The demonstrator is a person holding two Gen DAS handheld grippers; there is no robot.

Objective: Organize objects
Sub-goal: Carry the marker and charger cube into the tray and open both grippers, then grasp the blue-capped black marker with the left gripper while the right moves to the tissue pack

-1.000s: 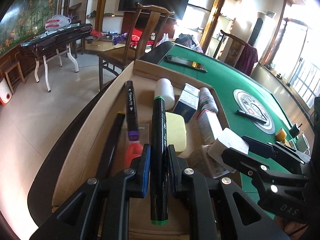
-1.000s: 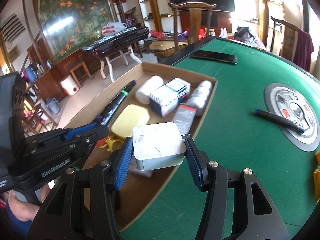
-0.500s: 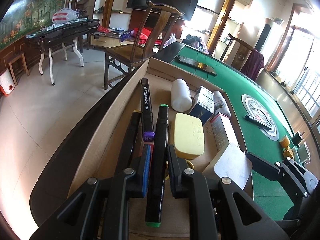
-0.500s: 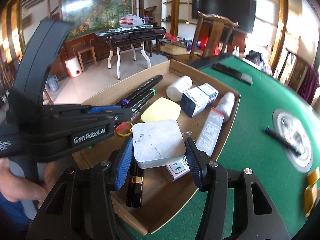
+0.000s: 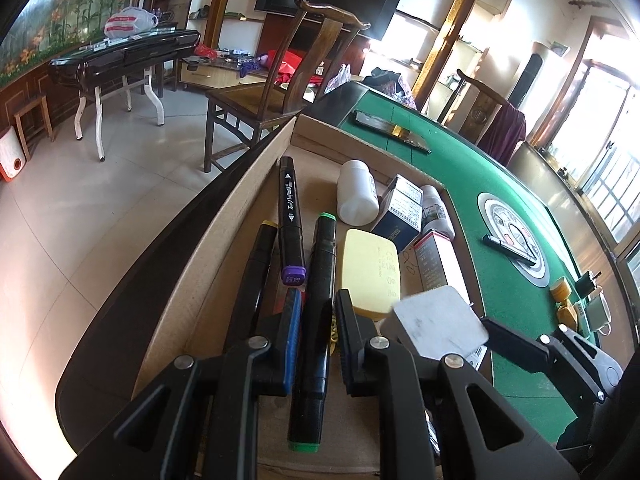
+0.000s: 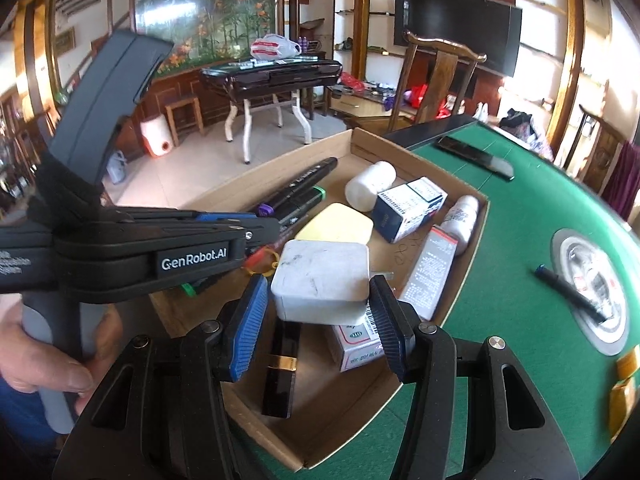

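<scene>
Left gripper (image 5: pixel 314 320) was found opened slightly around the green-capped marker (image 5: pixel 318 280), resting in the cardboard box (image 5: pixel 224 216). Right gripper (image 6: pixel 318 312) was parted, the white charger (image 6: pixel 320 276) no longer clamped. Placement was judged in hand; withdrawal was called for next. Half a second earlier both were gripped.
</scene>
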